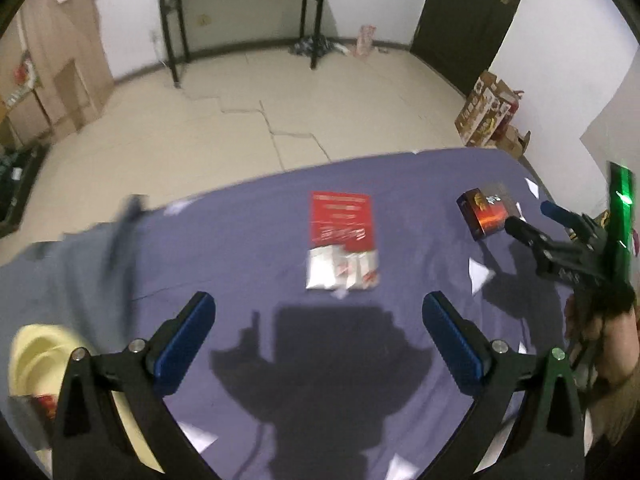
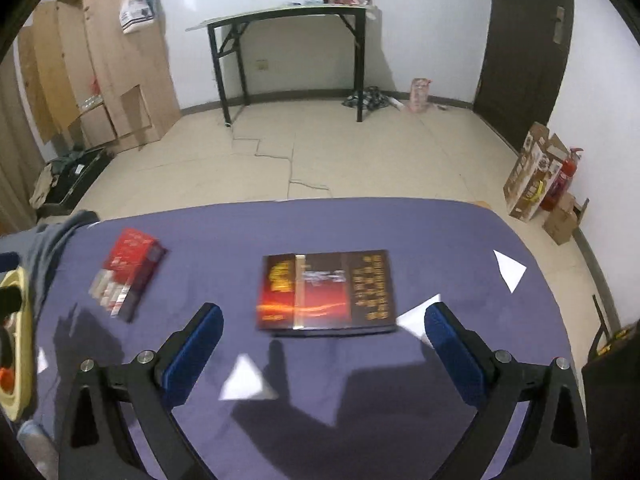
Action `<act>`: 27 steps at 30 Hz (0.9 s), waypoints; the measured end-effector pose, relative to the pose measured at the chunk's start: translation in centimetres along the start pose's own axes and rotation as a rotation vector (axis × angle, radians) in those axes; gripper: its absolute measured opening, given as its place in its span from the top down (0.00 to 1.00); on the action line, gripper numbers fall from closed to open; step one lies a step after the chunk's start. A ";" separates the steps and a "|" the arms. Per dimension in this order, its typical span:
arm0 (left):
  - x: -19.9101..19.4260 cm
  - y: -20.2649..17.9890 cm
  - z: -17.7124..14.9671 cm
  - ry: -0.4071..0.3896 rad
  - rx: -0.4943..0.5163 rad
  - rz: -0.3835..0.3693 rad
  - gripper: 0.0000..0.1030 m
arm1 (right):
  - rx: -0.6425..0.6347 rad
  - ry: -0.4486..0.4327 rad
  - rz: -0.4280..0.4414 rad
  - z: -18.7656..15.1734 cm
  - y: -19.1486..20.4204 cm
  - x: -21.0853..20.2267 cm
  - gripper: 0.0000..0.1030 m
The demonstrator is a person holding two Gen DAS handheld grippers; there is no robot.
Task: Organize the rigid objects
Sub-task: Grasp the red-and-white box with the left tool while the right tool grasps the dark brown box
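A red and white box point(image 1: 343, 240) lies flat in the middle of the purple-covered table point(image 1: 240, 248), just beyond my left gripper point(image 1: 320, 332), which is open with nothing between its blue pads. A dark box with orange and gold print point(image 2: 326, 290) lies ahead of my right gripper point(image 2: 324, 344), also open and empty. The right wrist view shows the red and white box point(image 2: 128, 272) at the left. In the left wrist view the dark box point(image 1: 486, 212) lies at the right, with the right gripper point(image 1: 532, 216) beside it.
A yellow bowl point(image 1: 44, 356) sits at the table's left edge next to grey cloth point(image 1: 60, 264). White paper scraps point(image 2: 246, 380) dot the purple cover. Beyond the table lie a tiled floor, a black folding table point(image 2: 296, 16), cardboard boxes point(image 2: 532, 172) and a red fire extinguisher point(image 2: 562, 176).
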State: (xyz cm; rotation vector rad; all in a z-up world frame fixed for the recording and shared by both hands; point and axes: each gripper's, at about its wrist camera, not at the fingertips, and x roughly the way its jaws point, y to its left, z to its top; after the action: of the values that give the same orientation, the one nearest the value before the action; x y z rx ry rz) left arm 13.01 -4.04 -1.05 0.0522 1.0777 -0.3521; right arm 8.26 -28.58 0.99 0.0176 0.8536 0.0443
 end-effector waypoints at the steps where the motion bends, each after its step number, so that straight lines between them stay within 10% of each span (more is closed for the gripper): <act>1: 1.4 -0.6 0.3 0.014 0.002 -0.004 0.00 | 0.001 0.004 0.010 0.0 -0.1 0.8 0.00; 15: 8.5 -0.5 1.4 0.040 -0.013 0.047 0.02 | -0.075 0.067 -0.050 1.2 2.1 9.2 0.00; 20: 7.7 0.4 1.5 0.010 -0.050 0.039 0.44 | -0.092 0.041 -0.002 1.5 2.0 10.3 0.01; 27: 7.4 0.0 0.9 0.005 -0.033 0.030 0.43 | -0.160 -0.041 0.039 -1.8 0.2 8.9 0.14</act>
State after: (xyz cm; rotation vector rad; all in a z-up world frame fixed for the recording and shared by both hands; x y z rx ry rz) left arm 16.93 -6.10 -7.02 0.0398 1.0863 -0.3078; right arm 12.69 -27.97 -6.91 -0.1150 0.8069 0.1486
